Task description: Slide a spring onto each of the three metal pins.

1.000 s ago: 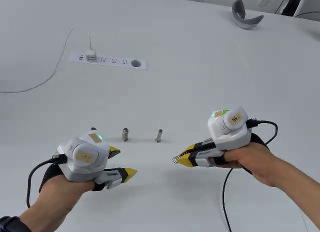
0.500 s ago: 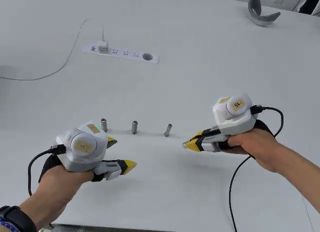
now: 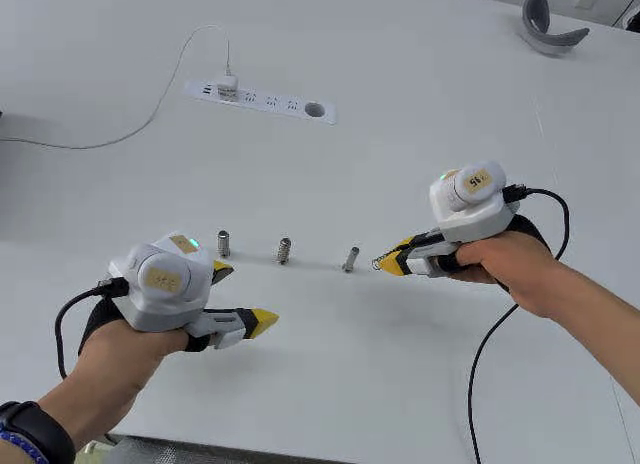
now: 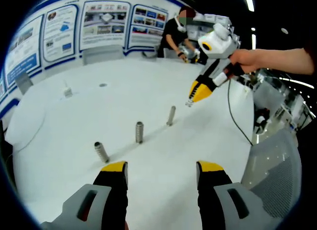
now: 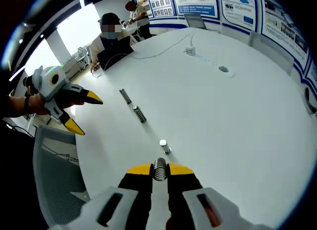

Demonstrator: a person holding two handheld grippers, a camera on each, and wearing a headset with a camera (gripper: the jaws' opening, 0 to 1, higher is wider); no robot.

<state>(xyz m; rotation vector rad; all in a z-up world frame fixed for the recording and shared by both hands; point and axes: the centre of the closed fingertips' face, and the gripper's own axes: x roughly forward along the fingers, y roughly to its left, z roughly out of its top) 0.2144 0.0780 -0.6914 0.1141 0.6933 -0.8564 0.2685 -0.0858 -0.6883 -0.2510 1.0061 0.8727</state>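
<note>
Quick update on the last one. My right gripper (image 5: 159, 166) is clamped on the spring (image 5: 159, 169), coil end poking out past the tips. Over the last second I've brought it in: it was well short of the bare pin (image 5: 164, 146), and now the spring's open end sits just beside that pin, not yet on it, roughly lined up from what I can tell.

So I reckon this is the final approach, and what's left is getting the coil's mouth over the pin top and sliding it down.

Just past the bare pin, the middle pin (image 5: 139, 114) already wears its spring. So does the end pin (image 5: 125, 95) further along the same row.

Beyond that, on the far side of the row from the bare pin, my left gripper (image 5: 86, 111) hangs with jaws apart, holding nothing.
</note>
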